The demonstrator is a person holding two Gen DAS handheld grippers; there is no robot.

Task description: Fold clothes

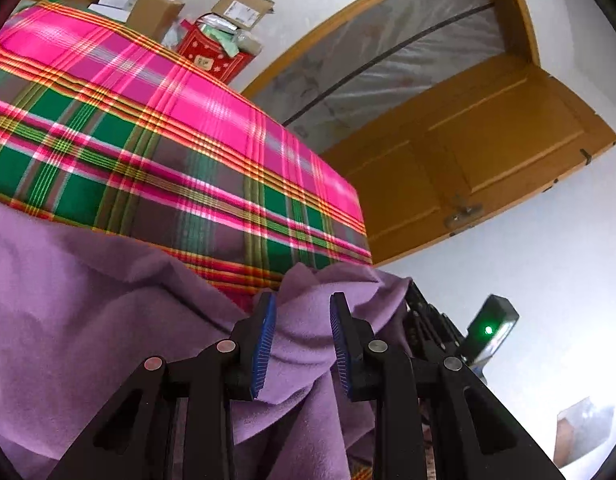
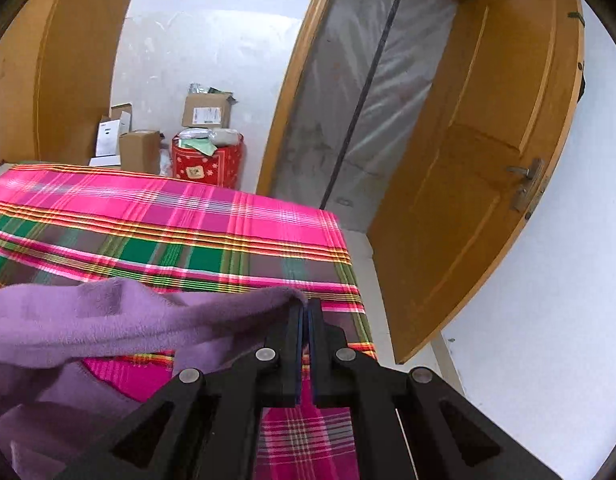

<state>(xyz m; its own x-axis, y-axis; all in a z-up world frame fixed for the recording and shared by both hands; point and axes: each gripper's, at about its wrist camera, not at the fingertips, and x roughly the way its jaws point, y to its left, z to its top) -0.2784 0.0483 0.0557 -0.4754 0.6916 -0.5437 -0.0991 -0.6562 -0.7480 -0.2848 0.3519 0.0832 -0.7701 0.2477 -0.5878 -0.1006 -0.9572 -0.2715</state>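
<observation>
purple fleece garment point(image 2: 108, 312) is lying bunched on the plaid-covered bench point(image 2: 188, 216) | right tool point(image 2: 306, 312) is pinching its edge, pads together | left tool point(image 1: 302, 344) is standing apart around a fold | soft, light, limp; likely sagging, best held at edges

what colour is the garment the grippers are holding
Plain purple garment, no pattern; clearest in the right wrist view.

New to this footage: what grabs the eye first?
The bright pink-and-green plaid cloth spread across the table dominates both views. In front of it lies the purple fleece garment, pinched at an edge by the right gripper; fleece bunches between the left gripper's parted fingers.
</observation>
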